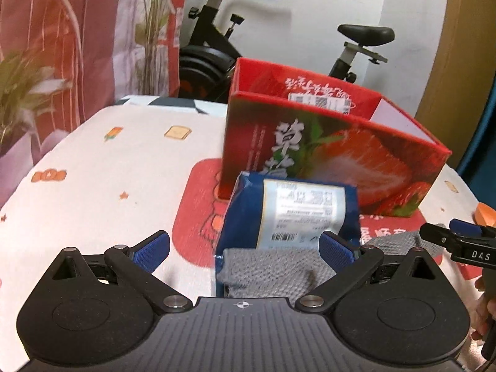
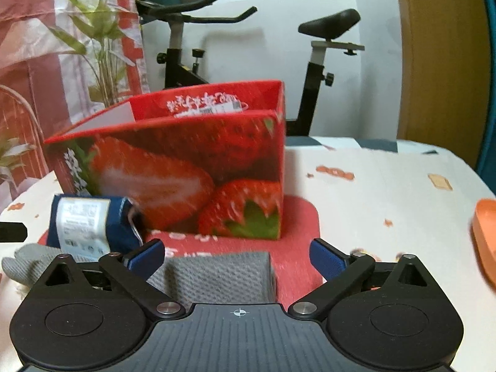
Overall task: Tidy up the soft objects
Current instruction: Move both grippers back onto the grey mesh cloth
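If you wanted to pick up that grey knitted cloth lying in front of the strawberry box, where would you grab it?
Probably the near folded edge of the grey knitted cloth, coming from the front with the right gripper, whose open jaws already straddle it. The cloth lies flat and limp on the red mat, so pinching a raised fold looks easier than the flat middle. The blue packet crowds its left end.

The box (image 1: 328,152) stands on a mat (image 1: 192,217) on the table (image 1: 102,186), with an exercise bike (image 1: 217,46) behind it and a plant (image 2: 102,37) off to the left. A packet (image 1: 288,217) sits just before the box, toward its left end, and a cloth (image 2: 217,276) lies on the mat in front of both. The left gripper (image 1: 245,249) points at the packet, the right gripper (image 2: 237,260) at the cloth.
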The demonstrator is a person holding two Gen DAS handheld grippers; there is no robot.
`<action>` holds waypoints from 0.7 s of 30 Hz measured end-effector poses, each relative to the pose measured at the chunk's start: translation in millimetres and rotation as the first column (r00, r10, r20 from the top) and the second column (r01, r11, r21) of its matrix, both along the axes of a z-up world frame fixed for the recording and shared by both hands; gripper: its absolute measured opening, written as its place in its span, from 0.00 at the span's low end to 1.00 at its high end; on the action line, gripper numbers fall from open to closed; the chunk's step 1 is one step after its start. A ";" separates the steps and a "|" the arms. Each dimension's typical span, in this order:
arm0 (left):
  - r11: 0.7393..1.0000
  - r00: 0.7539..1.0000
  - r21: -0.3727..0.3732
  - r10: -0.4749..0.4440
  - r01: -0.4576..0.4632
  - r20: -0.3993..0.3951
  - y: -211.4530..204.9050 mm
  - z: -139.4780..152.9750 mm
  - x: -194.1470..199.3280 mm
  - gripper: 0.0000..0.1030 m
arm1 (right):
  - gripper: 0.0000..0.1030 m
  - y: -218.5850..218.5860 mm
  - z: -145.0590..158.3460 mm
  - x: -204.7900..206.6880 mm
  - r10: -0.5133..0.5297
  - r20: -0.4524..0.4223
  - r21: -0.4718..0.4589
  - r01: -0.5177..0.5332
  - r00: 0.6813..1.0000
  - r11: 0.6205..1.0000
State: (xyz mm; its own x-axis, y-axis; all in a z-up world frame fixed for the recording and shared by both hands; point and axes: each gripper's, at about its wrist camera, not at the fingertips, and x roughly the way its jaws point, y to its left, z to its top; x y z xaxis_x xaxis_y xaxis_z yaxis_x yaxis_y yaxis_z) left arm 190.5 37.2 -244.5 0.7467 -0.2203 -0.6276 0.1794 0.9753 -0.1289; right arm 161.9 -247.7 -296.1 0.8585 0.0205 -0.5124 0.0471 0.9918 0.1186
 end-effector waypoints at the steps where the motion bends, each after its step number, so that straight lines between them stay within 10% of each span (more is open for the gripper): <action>1: 1.000 1.000 0.004 0.001 -0.001 0.001 0.1 -1.8 -1.2 1.00 | 0.91 -0.2 -3.8 -1.0 -0.002 -0.001 0.001 0.002 1.000 1.000; 21: 1.000 0.999 0.019 0.020 -0.019 -0.033 -1.0 -17.3 -8.6 1.00 | 0.49 11.6 -26.7 -0.3 0.071 -0.049 -0.037 -0.073 0.996 0.997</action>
State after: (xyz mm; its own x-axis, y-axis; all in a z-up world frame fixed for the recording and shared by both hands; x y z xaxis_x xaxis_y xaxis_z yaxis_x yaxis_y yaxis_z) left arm 182.0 36.2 -261.7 0.7293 -0.1941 -0.6561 0.1564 0.9808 -0.1163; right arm 161.6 -236.1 -322.7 0.8303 0.0602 -0.5540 -0.0196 0.9967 0.0789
